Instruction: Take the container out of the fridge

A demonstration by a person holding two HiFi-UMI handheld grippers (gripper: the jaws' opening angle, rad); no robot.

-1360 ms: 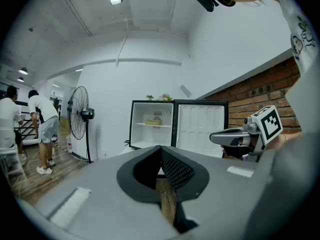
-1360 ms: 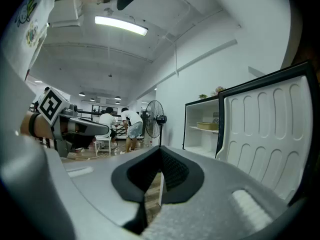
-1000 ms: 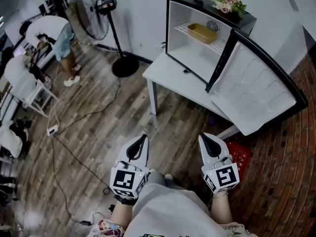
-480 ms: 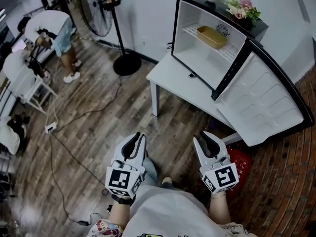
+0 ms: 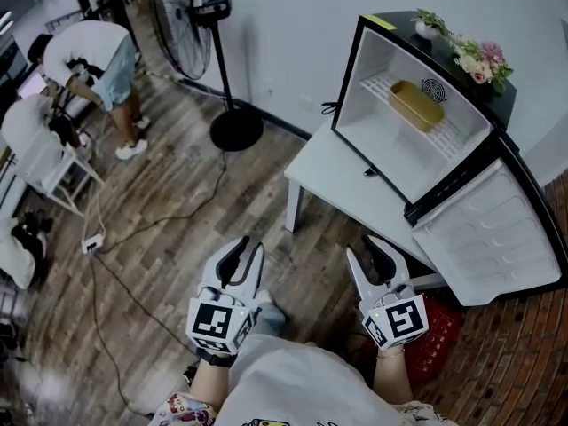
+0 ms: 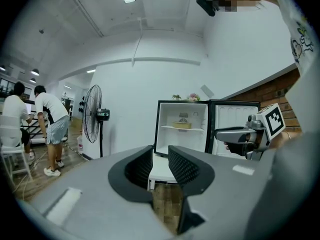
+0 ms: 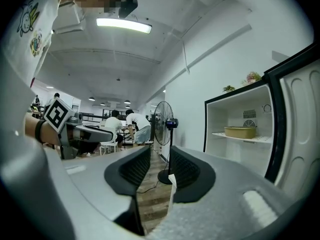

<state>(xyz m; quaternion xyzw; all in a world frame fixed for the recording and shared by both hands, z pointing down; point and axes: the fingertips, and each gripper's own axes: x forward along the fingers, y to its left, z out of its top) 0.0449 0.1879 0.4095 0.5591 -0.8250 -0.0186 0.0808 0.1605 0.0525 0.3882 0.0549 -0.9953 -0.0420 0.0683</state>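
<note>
A yellow container [image 5: 416,106] lies on the wire shelf inside a small black fridge [image 5: 377,69] whose door [image 5: 497,229] hangs wide open. The fridge stands on a white table [image 5: 328,171]. The left gripper view shows the container [image 6: 182,125] far ahead, as does the right gripper view [image 7: 240,131]. My left gripper [image 5: 246,252] and right gripper [image 5: 364,248] hover side by side over the wooden floor, well short of the table. The jaws of both have just been opening and have nothing between them [image 6: 160,156] [image 7: 160,159].
A standing fan [image 5: 191,11] is at the back left, with a cable [image 5: 133,229] running across the floor. People [image 5: 93,56] bend over white tables at far left. A red crate [image 5: 435,335] sits under the fridge door. Flowers [image 5: 479,56] top the fridge.
Both grippers went from shut to open. The person has moved toward the table, and the fridge has shifted right in the head view.
</note>
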